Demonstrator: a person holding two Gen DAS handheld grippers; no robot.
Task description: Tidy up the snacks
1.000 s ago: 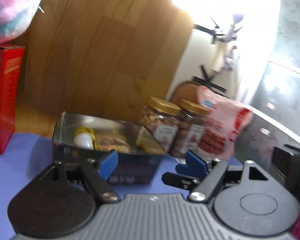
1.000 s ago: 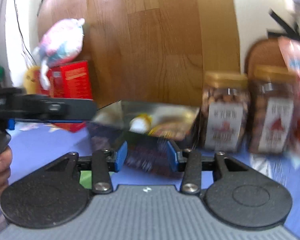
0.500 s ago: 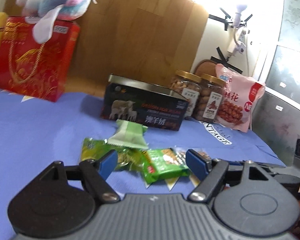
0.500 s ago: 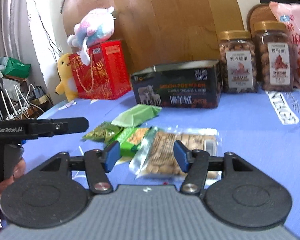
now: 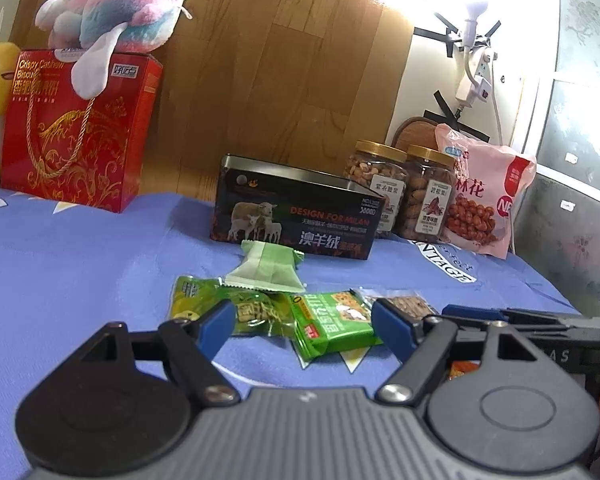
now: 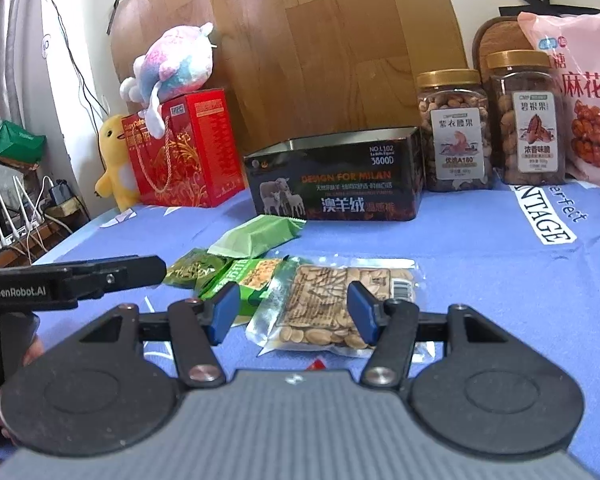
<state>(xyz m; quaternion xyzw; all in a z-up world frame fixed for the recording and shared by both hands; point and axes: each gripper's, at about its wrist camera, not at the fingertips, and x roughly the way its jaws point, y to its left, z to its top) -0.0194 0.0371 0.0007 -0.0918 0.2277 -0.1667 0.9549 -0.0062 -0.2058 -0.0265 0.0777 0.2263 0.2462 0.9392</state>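
A: How much room is there on the table [image 6: 480, 248]?
B: The blue cloth lies bare to the right of the snacks, up to the printed lettering; the left edge drops off toward the cables and routers. Along the back edge stand the red gift box [image 5: 76, 132], the black tin [image 6: 336, 178], two nut jars [image 6: 454, 128] and the pink bag [image 5: 484, 196], close together.
A: And the tongs?
B: Both are low and level over the near edge, side by side. The left tongs [image 5: 304, 326] are released, holding nothing, framing the bright green packet [image 5: 332, 320]. The right tongs [image 6: 292, 312] are likewise spread and empty, straddling the clear peanut-brittle pack [image 6: 332, 308].
A: Where are the snacks exactly?
B: Clustered mid-table in front of the tin: a pale green wrapper [image 6: 256, 236] nearest it, a dark green packet [image 5: 224, 304] toward the left, partly overlapped. The tin's top is open.
A: Anything in the way?
B: Each gripper's body sits just beside the other.
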